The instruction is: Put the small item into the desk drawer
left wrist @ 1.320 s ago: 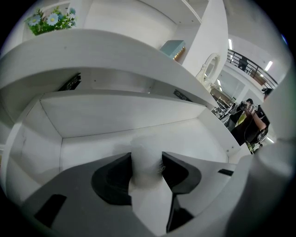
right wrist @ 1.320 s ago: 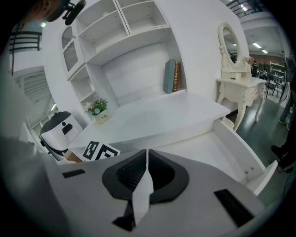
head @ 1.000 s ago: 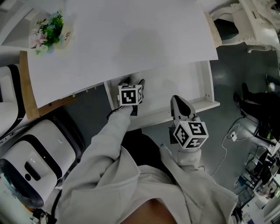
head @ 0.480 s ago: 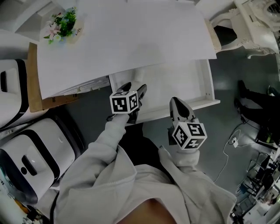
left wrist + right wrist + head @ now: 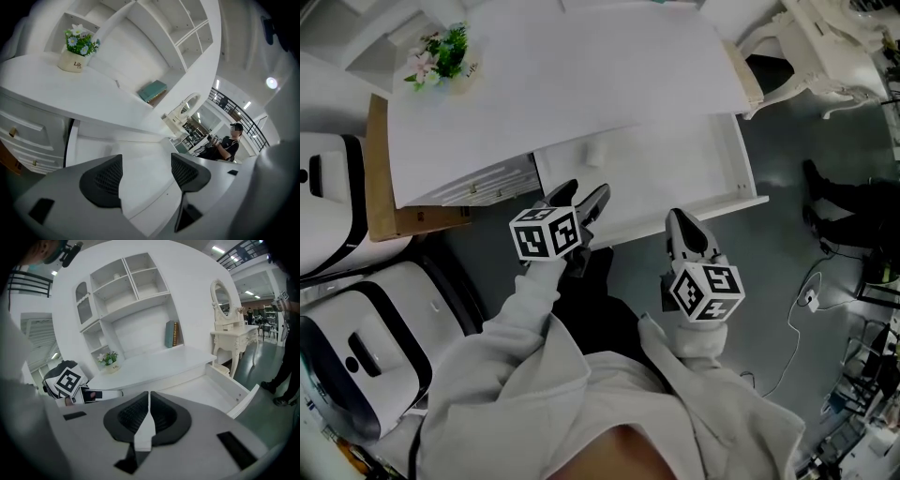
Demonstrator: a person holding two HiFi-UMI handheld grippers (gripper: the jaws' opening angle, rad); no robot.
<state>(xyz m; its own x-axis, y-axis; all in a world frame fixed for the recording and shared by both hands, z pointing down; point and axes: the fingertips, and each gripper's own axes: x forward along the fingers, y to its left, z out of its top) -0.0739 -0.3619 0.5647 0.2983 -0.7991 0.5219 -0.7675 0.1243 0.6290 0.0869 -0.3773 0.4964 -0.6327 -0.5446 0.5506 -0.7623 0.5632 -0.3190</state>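
Note:
The desk drawer (image 5: 743, 174) stands pulled out under the white desk top (image 5: 581, 75). A small white item (image 5: 595, 153) lies on the drawer floor near its back left. My left gripper (image 5: 581, 199) hovers above the drawer's front left corner, clear of the item. Its jaws have just been opening and are open with nothing between them; in the left gripper view (image 5: 145, 171) only the drawer floor shows past them. My right gripper (image 5: 682, 223) sits in front of the drawer's front edge, shut and empty, its pads (image 5: 140, 414) pressed together.
A flower pot (image 5: 441, 58) stands on the desk's far left corner. Small closed drawers (image 5: 487, 183) sit left of the open one. A white rounded machine (image 5: 356, 347) is on the floor at left. Shelves with a book (image 5: 152, 90) rise behind the desk. A person (image 5: 229, 143) stands far off.
My left gripper has lifted out of the drawer and drawn back toward its front edge, and the small item now shows lying inside. The right gripper has shifted only slightly.

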